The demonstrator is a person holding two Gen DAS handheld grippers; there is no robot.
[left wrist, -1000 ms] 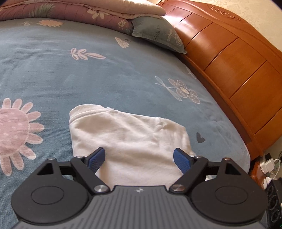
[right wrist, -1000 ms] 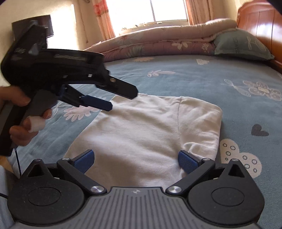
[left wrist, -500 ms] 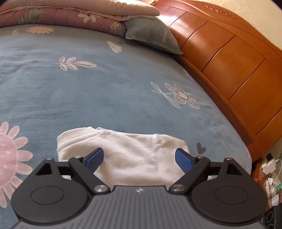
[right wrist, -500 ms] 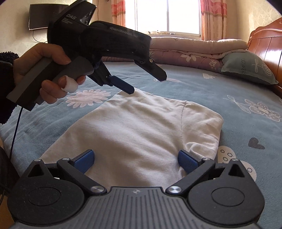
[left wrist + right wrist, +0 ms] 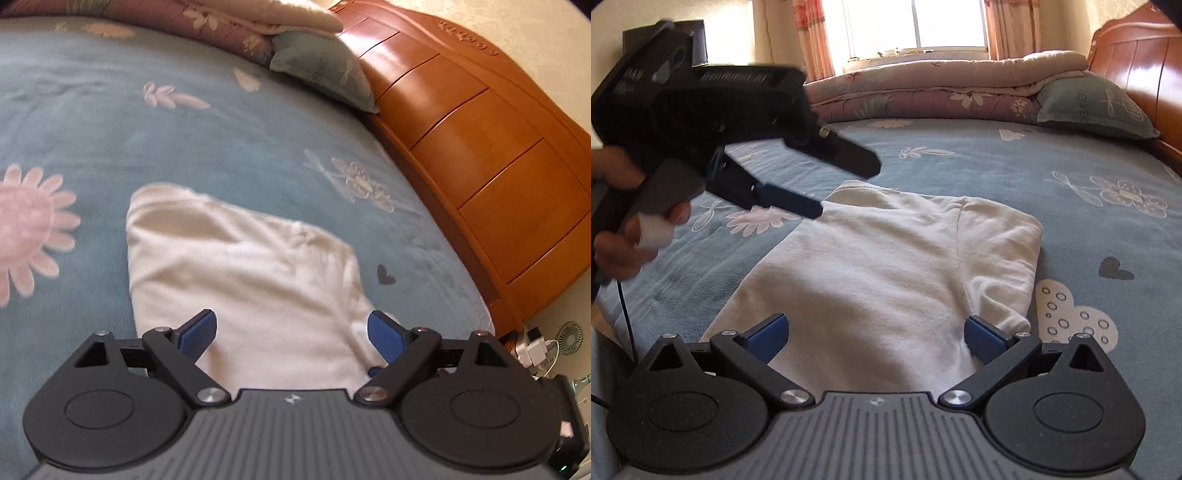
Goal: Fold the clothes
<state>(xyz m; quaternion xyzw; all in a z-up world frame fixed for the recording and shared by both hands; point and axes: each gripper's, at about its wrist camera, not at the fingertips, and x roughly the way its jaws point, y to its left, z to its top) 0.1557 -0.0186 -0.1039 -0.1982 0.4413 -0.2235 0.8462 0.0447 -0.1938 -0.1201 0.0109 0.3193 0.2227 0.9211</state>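
A folded cream-white sweatshirt lies flat on the blue flower-print bedspread, directly ahead of both tools and reaching back under their fingers. The right gripper hangs over the near end of the garment with its jaws spread wide; its blue pads stand apart with only cloth lying beneath the gap, and neither pad pinches anything. Ahead of it and to its left, the left gripper comes in from the side, held by a hand with a white wrap on one finger; its lower blue-tipped finger reaches the far left edge of the sweatshirt near the ribbed hem, though whether it touches the fabric cannot be told. In the left wrist view the left gripper is likewise wide open, the garment stretching forward from between its pads with nothing clamped, and the picture is slightly blurred. A sleeve fold forms the sweatshirt's edge on the right gripper's right side, next to a white heart print. Beyond the garment, far ahead of the right gripper, rolled quilts lie below a bright window, with a grey-green pillow ahead to the right against the wooden headboard.
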